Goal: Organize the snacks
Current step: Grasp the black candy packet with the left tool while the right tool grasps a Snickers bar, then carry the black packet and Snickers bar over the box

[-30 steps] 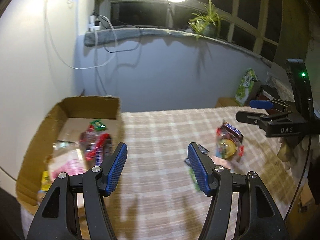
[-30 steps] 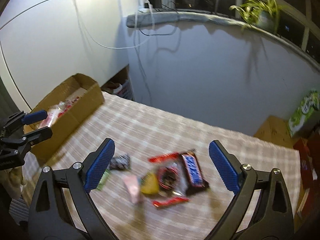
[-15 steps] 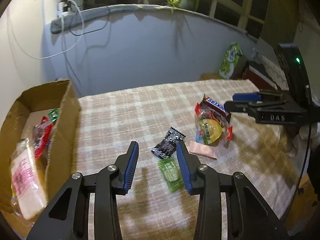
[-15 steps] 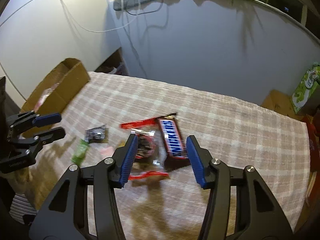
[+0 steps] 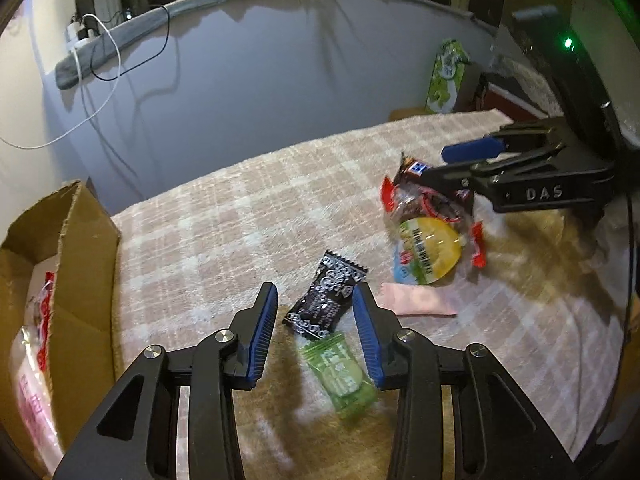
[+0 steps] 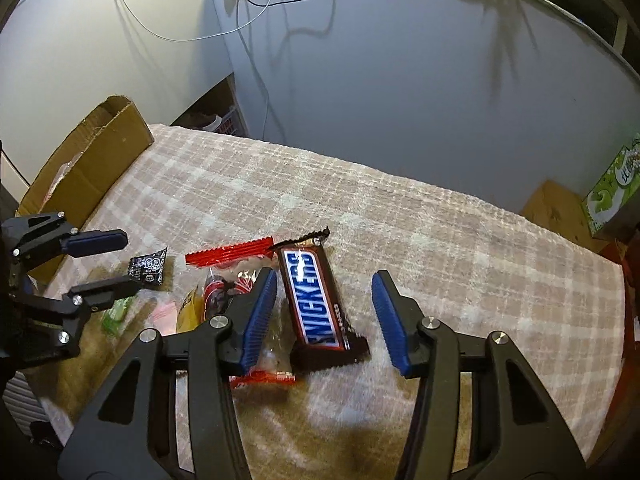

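My left gripper [image 5: 314,312] is open, low over the checked tablecloth, with a black candy packet [image 5: 326,296] and a green packet [image 5: 340,372] between its fingers. My right gripper [image 6: 324,304] is open around a Snickers bar [image 6: 316,304]; it also shows in the left wrist view [image 5: 472,160]. Left of the bar lies a clear red-edged bag [image 6: 232,276]. A yellow jelly cup [image 5: 428,248] and a pink packet [image 5: 420,304] lie between the two grippers. The cardboard box [image 5: 68,264] at the left holds several snacks.
The table's far edge runs close to a grey wall. A green carton [image 6: 612,192] and a small cardboard box [image 6: 552,208] sit beyond the right end of the table. The left gripper shows at the left of the right wrist view [image 6: 108,260].
Both grippers have swung down toward the snack pile and narrowed their opening. The left one moved from the box to the black packet; the right one came to frame the Snickers bar.
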`<action>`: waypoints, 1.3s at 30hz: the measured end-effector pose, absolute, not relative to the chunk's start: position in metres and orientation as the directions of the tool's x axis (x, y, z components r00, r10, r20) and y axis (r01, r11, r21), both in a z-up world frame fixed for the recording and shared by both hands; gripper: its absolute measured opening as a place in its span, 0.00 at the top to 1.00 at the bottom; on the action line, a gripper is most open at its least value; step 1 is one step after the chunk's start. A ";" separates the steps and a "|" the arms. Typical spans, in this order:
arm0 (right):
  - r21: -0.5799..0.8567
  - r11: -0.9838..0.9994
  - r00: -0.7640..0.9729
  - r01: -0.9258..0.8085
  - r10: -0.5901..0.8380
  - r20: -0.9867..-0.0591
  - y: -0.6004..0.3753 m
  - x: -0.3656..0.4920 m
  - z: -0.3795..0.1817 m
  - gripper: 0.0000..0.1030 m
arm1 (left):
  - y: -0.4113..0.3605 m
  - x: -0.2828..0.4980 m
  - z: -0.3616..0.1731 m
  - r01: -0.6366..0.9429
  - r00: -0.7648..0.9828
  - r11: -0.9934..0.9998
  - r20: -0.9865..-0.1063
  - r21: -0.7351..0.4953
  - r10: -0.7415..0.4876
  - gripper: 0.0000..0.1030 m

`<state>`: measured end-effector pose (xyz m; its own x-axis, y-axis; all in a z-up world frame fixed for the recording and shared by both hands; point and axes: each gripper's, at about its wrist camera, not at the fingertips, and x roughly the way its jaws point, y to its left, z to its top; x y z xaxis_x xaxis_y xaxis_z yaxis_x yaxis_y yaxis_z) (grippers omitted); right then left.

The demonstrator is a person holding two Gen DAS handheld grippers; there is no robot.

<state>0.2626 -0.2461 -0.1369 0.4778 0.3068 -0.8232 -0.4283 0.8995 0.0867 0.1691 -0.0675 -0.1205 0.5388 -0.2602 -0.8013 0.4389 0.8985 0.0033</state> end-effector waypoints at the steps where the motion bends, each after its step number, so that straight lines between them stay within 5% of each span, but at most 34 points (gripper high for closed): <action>1: 0.083 0.899 0.477 -0.430 0.304 -0.824 -0.245 0.264 -0.138 0.49 | -0.067 0.171 -0.122 0.439 0.536 0.899 -0.805 0.006 -0.256 0.63; 6: 0.076 0.894 0.463 -0.441 0.299 -0.834 -0.241 0.269 -0.144 0.51 | -0.068 0.175 -0.130 0.443 0.525 0.897 -0.813 0.007 -0.253 0.65; 8: 0.087 0.892 0.453 -0.444 0.308 -0.837 -0.240 0.271 -0.146 0.58 | -0.067 0.176 -0.129 0.438 0.527 0.899 -0.811 0.004 -0.253 0.77; 13: 0.102 0.888 0.442 -0.448 0.319 -0.838 -0.237 0.271 -0.148 0.69 | -0.067 0.176 -0.130 0.424 0.535 0.906 -0.808 0.003 -0.248 0.78; 39: 0.080 0.893 0.581 -0.442 0.354 -0.733 -0.230 0.229 -0.076 0.72 | -0.020 0.137 -0.075 0.326 0.654 0.942 -0.700 -0.081 -0.286 0.78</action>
